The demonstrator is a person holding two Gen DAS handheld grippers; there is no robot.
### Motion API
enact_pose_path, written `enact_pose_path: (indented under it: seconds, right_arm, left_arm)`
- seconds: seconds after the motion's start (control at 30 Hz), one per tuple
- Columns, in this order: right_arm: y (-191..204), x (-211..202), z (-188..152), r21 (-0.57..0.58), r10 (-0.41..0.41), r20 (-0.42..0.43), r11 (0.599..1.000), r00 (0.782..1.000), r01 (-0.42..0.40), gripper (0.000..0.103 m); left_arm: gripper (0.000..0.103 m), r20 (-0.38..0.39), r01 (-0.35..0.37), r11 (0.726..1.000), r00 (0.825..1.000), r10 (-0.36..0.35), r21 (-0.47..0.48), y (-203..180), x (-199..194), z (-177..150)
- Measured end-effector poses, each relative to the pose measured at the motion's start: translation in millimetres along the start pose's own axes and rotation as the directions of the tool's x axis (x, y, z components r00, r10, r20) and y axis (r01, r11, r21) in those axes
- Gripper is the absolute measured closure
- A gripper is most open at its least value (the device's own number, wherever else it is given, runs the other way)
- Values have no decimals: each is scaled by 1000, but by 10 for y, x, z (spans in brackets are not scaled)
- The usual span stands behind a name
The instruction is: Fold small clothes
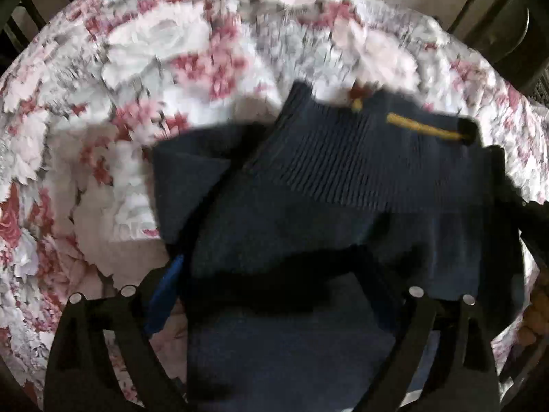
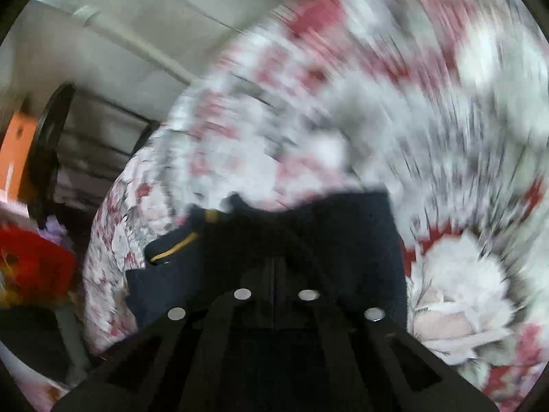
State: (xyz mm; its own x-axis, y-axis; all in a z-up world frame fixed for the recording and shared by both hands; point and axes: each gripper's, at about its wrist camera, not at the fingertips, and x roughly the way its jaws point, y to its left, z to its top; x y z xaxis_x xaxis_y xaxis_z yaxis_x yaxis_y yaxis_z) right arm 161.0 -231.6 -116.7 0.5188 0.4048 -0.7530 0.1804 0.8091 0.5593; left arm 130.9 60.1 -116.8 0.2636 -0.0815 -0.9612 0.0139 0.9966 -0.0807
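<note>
A small navy knit garment (image 1: 329, 185) with a ribbed band and a yellow stripe (image 1: 423, 127) lies on a pink and white floral cloth. In the left wrist view my left gripper (image 1: 274, 250) stands open with its jaws wide apart, and the garment lies draped between and over them. A blue pad (image 1: 168, 292) shows on its left finger. In the right wrist view my right gripper (image 2: 276, 267) has its fingers close together, shut on the navy garment (image 2: 343, 240), whose yellow stripe (image 2: 175, 247) shows at left. The view is blurred by motion.
The floral cloth (image 1: 137, 86) covers the whole work surface (image 2: 377, 103). Dark chair frames (image 1: 497, 7) stand behind it. At the left of the right wrist view are an orange panel (image 2: 17, 151), a red object (image 2: 34, 267) and a pale wall.
</note>
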Motion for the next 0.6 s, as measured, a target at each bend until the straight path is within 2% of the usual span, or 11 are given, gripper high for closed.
enact_pose_path:
  seconds: [0.03,0.1,0.2,0.27,0.3,0.33,0.37,0.4,0.43,0.53,0.6]
  right_arm:
    - [142,-92,-11,-55,7,21,998,1000,-6,97]
    - [290,-159,-87,-98,31,-2,995,1000,-31,97]
    - [407,-210,-383,-194,-37,-54,981,998,26,97]
    - [402,-232,-536,-220,-71,-80,974,994,52,97]
    - [366,-201,-613,-217,-88,-112,974,990,62,97]
    - [306,-144,-679,-210,-104,-145,975,984,72,99]
    - [185,-11,-749,-195,-123,-198,977,972,84,99]
    - [101,55,-810,-173,-112,-209,982,972,76,103]
    - [23,93,-815,-146,-95,-214,987,972,64,103]
    - [5,-15,-732,-67,-57,-219,997,974,43,101]
    - [128,-166,-726,-116,-52,-172,993,984,32,97]
  left_arm:
    - [14,70,32,999,997,-32,-1,4,-162,22]
    - [14,140,71,997,988,-72,12,-7,-383,41]
    - [14,121,146,989,981,-148,24,-58,-465,-8]
    - [14,53,189,980,980,-192,58,-203,-374,-131]
    - [14,23,180,980,983,-183,87,-277,-306,-200]
    - [12,-9,118,985,993,-117,128,-369,-175,-308]
    - [9,-30,56,986,998,-52,156,-425,-56,-376]
    - [4,-37,-19,980,999,26,200,-480,99,-453]
    - [4,-26,-37,977,999,43,211,-497,139,-484]
    - [6,-19,-21,985,1000,24,170,-475,57,-425]
    - [7,40,55,988,997,-61,143,-449,-140,-380]
